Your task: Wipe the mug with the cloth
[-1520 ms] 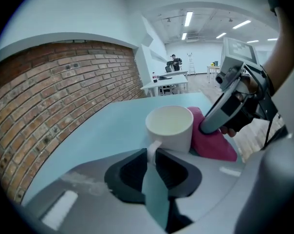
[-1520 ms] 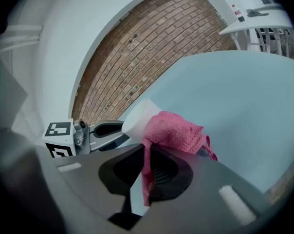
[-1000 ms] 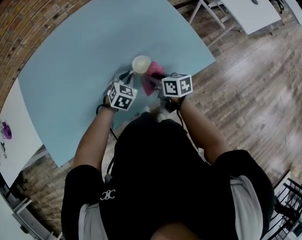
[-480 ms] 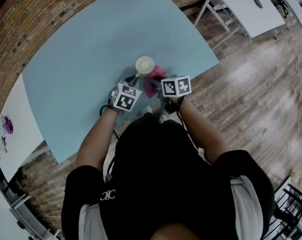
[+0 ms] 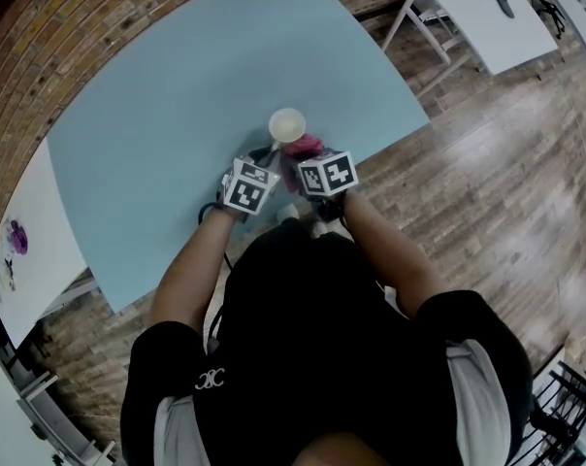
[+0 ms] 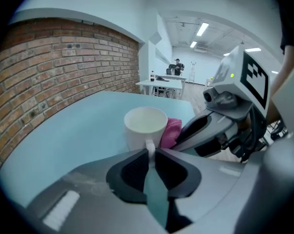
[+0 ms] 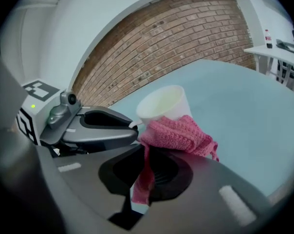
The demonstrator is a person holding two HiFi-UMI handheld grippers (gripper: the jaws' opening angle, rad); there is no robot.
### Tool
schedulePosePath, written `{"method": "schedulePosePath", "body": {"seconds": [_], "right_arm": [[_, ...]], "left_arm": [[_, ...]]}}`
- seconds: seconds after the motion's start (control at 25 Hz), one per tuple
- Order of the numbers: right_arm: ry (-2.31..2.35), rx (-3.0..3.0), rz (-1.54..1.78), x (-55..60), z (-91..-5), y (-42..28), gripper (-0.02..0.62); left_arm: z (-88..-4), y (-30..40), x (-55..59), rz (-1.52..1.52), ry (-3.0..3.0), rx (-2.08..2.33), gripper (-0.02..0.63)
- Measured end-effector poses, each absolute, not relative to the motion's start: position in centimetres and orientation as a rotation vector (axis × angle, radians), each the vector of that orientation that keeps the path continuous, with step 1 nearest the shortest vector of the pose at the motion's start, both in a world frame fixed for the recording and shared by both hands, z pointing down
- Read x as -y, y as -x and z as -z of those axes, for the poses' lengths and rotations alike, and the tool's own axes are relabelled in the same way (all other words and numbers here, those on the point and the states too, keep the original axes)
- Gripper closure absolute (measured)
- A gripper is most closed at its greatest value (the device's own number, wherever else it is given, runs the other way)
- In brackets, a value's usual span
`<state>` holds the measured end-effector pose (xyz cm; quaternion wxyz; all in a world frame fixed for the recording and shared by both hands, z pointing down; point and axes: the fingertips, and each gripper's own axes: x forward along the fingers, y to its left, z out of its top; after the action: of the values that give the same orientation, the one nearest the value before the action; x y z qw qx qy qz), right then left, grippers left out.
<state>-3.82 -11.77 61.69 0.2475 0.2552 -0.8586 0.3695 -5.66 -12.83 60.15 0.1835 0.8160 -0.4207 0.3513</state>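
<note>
The mug (image 6: 146,126) looks like smooth, faintly glossy cream ceramic. The cloth (image 7: 178,133) is a pink, coarse, ribbed knit. The tabletop (image 5: 177,115) is smooth, matt pale blue. The left tool (image 6: 151,152) and right tool (image 7: 146,155) are matt grey plastic with black ribbed pads (image 7: 161,172). The floor (image 5: 487,192) is shiny wood planking, and the wall (image 6: 64,72) is rough brick.

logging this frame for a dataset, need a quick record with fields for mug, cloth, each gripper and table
mug: white handled mug, upright
cloth: pink knitted cloth, bunched against the mug's side
left gripper: shut on the mug's handle
right gripper: shut on the cloth, one end hanging between its jaws
surface: light blue table
</note>
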Motion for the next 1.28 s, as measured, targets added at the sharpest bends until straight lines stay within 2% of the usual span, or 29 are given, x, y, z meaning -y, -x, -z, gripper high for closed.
{"method": "schedulePosePath", "body": {"seconds": [0.4, 0.68, 0.8, 0.84, 1.08, 1.2, 1.28], "right_arm": [[-0.709, 2.271, -0.356, 11.6, -59.5, 3.6, 0.557], [-0.654, 2.263, -0.297, 11.9, -60.5, 2.9, 0.557], [-0.675, 2.269, -0.32, 12.5, -60.3, 2.5, 0.557], [-0.675, 2.271, -0.321, 12.6, -60.3, 2.4, 0.557], [-0.68, 2.284, -0.345, 12.7, -60.3, 2.3, 0.557], [-0.681, 2.281, -0.363, 12.7, -60.4, 2.4, 0.557], [-0.671, 2.278, -0.375, 12.6, -60.4, 2.4, 0.557]], "left_arm": [[-60.1, 4.5, 11.9, -0.843, -2.261, 1.003, 0.557], [-60.1, 4.2, 10.8, -0.913, -2.32, 0.824, 0.553], [-61.0, 4.5, 9.0, -1.056, -2.394, 0.733, 0.361], [-61.3, 5.1, 8.8, -1.097, -2.417, 0.727, 0.318], [-60.4, 9.9, 13.8, -1.133, -2.478, 0.947, 0.313], [-59.9, 9.8, 16.0, -1.171, -2.528, 0.845, 0.305], [-60.2, 8.8, 16.5, -1.245, -2.584, 0.711, 0.273]]}}
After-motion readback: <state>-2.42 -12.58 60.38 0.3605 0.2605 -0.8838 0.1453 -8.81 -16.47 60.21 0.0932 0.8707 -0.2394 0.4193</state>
